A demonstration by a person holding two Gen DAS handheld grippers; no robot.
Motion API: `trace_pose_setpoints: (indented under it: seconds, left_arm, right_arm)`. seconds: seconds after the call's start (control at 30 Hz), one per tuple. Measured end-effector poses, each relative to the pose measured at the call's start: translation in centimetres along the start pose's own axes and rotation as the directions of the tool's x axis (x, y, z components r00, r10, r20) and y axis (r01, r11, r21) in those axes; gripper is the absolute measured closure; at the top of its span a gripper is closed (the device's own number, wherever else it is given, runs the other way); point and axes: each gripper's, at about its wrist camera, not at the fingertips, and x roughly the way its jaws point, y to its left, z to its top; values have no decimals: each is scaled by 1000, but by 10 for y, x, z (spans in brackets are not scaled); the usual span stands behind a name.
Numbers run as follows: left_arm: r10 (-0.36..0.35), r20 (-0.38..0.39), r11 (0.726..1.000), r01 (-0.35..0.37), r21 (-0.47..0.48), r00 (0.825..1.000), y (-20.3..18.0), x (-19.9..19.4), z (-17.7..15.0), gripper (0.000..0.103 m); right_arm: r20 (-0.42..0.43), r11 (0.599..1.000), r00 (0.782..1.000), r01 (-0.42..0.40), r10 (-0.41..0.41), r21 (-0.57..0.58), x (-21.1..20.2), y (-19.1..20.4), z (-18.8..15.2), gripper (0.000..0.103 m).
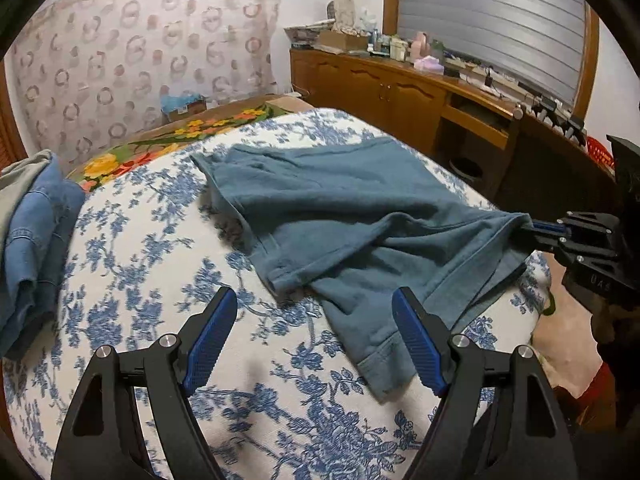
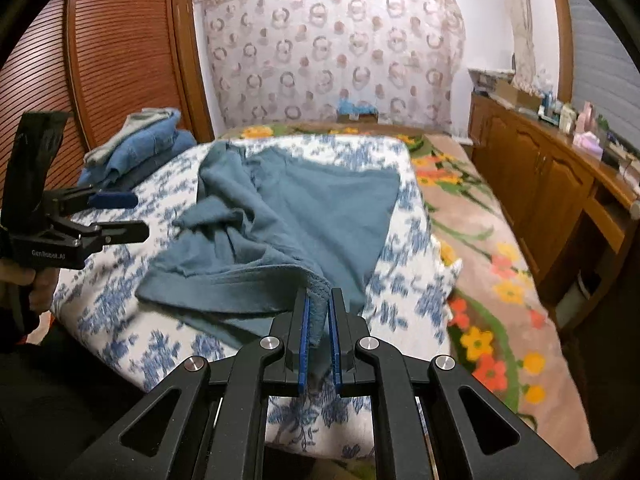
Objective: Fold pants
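Observation:
Teal-blue pants [image 1: 344, 216] lie rumpled on a white cloth with blue flowers [image 1: 160, 288] over the bed; they also show in the right wrist view [image 2: 304, 216]. My right gripper [image 2: 319, 300] is shut on a hem edge of the pants and lifts it slightly; it shows in the left wrist view [image 1: 536, 228] at the right. My left gripper [image 1: 314, 316] is open and empty, just above the cloth near the pants' lower hem; it shows in the right wrist view [image 2: 132, 216] at the left.
A pile of folded denim clothes [image 1: 32, 232] sits at the cloth's left edge. A floral blanket [image 2: 492, 280] covers the bed beyond. A wooden sideboard [image 1: 400, 92] with clutter stands to the right. A louvred wooden door [image 2: 100, 52] stands at the left.

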Motion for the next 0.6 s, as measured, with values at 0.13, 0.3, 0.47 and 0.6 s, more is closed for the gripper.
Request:
trace_pose_setpoints:
  seconds: [0.13, 0.3, 0.47, 0.6]
  left_arm:
    - [1, -33, 1000, -1, -3, 999, 0, 13, -5, 22]
    - [2, -56, 1000, -3, -18, 998, 1, 23, -11, 22]
    - [3, -63, 1000, -4, -22, 998, 0, 28, -15, 22]
    - [16, -49, 1000, -17, -25, 999, -1, 22, -15, 22]
  right_arm:
    - [-27, 1000, 1000, -6, 7, 27, -3, -4, 0, 93]
    - [-12, 999, 1000, 5, -4, 36, -19, -7, 10, 77]
    - [26, 998, 1000, -17, 15, 56, -34, -9, 14, 73]
    - [20, 999, 1000, -13, 12, 44, -33, -9, 7, 72]
